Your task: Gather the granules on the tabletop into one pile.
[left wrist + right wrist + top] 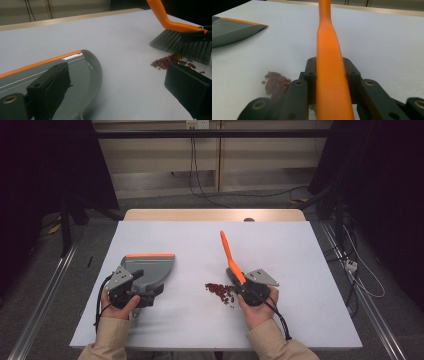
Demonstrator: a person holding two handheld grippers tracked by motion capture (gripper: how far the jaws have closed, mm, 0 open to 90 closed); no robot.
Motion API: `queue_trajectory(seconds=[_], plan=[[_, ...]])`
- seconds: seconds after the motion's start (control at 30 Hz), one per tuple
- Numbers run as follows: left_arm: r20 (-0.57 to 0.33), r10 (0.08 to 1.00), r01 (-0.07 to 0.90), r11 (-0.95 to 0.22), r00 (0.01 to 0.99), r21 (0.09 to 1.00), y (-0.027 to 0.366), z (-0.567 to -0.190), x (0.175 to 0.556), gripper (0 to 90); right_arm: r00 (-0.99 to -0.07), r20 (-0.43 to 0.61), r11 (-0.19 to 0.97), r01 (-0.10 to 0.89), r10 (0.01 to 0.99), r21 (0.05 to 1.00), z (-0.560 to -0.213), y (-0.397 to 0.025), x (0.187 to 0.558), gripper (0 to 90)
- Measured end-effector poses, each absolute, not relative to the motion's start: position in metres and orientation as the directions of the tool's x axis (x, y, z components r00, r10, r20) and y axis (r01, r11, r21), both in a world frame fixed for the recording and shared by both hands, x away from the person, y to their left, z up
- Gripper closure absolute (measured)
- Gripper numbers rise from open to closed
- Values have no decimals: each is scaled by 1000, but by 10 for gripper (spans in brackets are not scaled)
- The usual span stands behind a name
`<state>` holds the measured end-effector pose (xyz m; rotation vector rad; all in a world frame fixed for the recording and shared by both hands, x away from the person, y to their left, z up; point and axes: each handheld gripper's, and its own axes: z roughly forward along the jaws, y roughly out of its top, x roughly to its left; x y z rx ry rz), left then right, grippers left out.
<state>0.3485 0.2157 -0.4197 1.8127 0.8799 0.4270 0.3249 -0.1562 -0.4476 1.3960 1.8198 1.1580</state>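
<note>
Brush (229, 254) and dustpan (150, 268) flank the beans (220, 290).
Right gripper (329, 75) clamps the stiff, light handle low — left gripper's (117, 90) jaws stand apart around the slick pan's near end.

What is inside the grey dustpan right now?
The dustpan shows a bare grey tray in the left gripper view; no beans lie in it. The red beans sit on the table by the brush. The left gripper covers its handle end.
</note>
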Motion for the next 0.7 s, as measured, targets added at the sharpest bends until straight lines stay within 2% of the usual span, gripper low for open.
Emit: queue_trajectory(seconds=[0.7], plan=[[-108, 735, 371, -205, 669, 906, 215, -420, 349, 62, -297, 53, 83, 428, 953, 900, -451, -130, 325, 710]])
